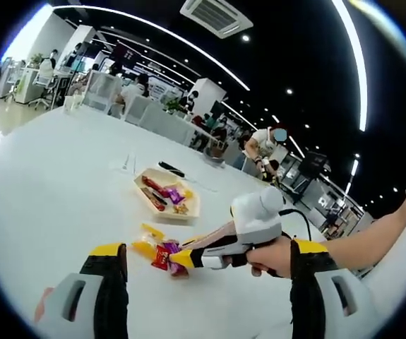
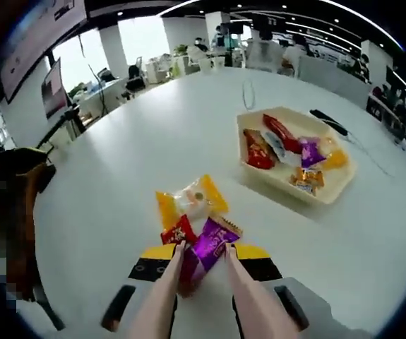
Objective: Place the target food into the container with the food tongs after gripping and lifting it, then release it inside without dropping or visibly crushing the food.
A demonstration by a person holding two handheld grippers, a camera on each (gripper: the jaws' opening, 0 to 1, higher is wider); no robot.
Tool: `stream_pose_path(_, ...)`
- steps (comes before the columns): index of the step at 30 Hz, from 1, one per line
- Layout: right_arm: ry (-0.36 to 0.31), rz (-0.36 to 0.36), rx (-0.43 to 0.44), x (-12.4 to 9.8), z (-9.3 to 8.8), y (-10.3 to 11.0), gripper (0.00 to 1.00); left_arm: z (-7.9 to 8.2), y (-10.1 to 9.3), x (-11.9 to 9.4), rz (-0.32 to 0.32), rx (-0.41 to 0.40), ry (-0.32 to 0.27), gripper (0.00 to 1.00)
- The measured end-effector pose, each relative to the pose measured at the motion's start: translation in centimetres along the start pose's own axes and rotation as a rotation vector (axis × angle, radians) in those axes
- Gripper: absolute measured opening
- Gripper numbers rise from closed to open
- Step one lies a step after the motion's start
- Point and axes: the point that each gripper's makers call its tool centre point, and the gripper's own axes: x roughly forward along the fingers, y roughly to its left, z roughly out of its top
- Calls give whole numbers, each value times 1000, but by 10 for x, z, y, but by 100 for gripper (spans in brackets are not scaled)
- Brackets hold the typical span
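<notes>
A: What did the big white table (image 2: 118, 162) look like at that moment?

B: Broad and mostly bare. The cream tray (image 2: 330, 185) sat toward its middle, already holding several wrapped snacks: red ones, a purple one, an orange one. A black pen-like object (image 2: 327, 121) lay just beyond it.

A: And the piece being moved?

B: The purple-wrapped candy (image 2: 210, 248) lay on the table near the right gripper, between the two pale tong arms (image 2: 162, 296) that the right gripper (image 2: 204, 263) carried. The arms flanked the wrapper, but I couldn't tell whether they were pinching it. A yellow packet (image 2: 190, 200) and a small red one (image 2: 178, 230) touched it on the far side.

A: So how far along?

B: Early for this piece, I'd judge. It wasn't lifted; grip, carry and release were all left.

A: The left gripper?

B: The left gripper (image 1: 210, 267) hovered with its jaws spread wide and nothing between them, looking at the right one.

A: Room to move?

B: Open tabletop lay between the pile and the tray. The tray's near rim would need clearing, and its free spots looked few.
</notes>
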Motion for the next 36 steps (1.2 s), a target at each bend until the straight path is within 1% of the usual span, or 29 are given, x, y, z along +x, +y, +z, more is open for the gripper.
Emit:
stream_pose_path(1,1,5,0,0,-1,0,28,0,0,0,0,0,-1,97)
stream_pose_path(3,19,37,19,-3,-5,-2,28,2,0,1,-3,-1,-10,98)
stream_pose_path(5,27,44,22,-5,-10,-6,27,2,0,2,-2,1,-8,98)
stream_pose_path(6,12,61,1,-6,-10,-5,27,-1,1,3,0,9,1,98)
stream_pose_path(7,22,58,-6,-7,-12,-6,27,-1,1,4,0,10,2,98)
stream_pose_path(8,33,67,-73,-7,-15,-6,27,-6,3,6,7,25,23,98)
stream_pose_path(9,38,69,-90,-8,-16,-6,27,-7,4,6,8,27,26,97)
stream_pose_path(11,61,67,-164,-11,-22,-5,27,-11,5,7,11,35,44,97)
stream_pose_path(13,56,65,-210,-12,-23,-6,27,-13,5,7,12,38,53,97)
stream_pose_path(17,60,66,-214,-13,-21,-1,27,-12,9,7,21,56,57,98)
stream_pose_path(19,78,60,-245,-13,-21,0,27,-10,10,6,30,58,52,98)
stream_pose_path(20,88,59,-264,-13,-21,0,27,-7,11,7,37,57,36,97)
stream_pose_path(22,47,74,-254,-13,-13,3,27,-7,11,8,38,52,39,97)
stream_pose_path(25,34,76,-237,-13,-10,5,27,-8,7,11,27,57,48,98)
stream_pose_path(26,37,77,-231,-12,-11,5,27,-7,5,11,22,58,48,98)
stream_pose_path(28,52,81,-231,-8,-19,6,27,-7,3,10,20,64,52,99)
stream_pose_path(29,-1,82,-290,-11,-14,7,26,-7,4,10,21,75,53,99)
stream_pose_path(30,5,88,-321,-15,-16,9,26,-7,5,9,25,78,54,99)
stream_pose_path(31,6,89,-329,-16,-17,9,26,-7,5,9,27,78,54,99)
stream_pose_path(34,-7,86,-293,-15,-16,3,24,-7,7,8,35,75,52,98)
stream_pose_path(35,-16,84,-295,-15,-16,4,24,-6,7,8,35,75,50,98)
stream_pose_path(36,-24,75,-316,-16,-17,6,24,-5,6,8,34,75,47,98)
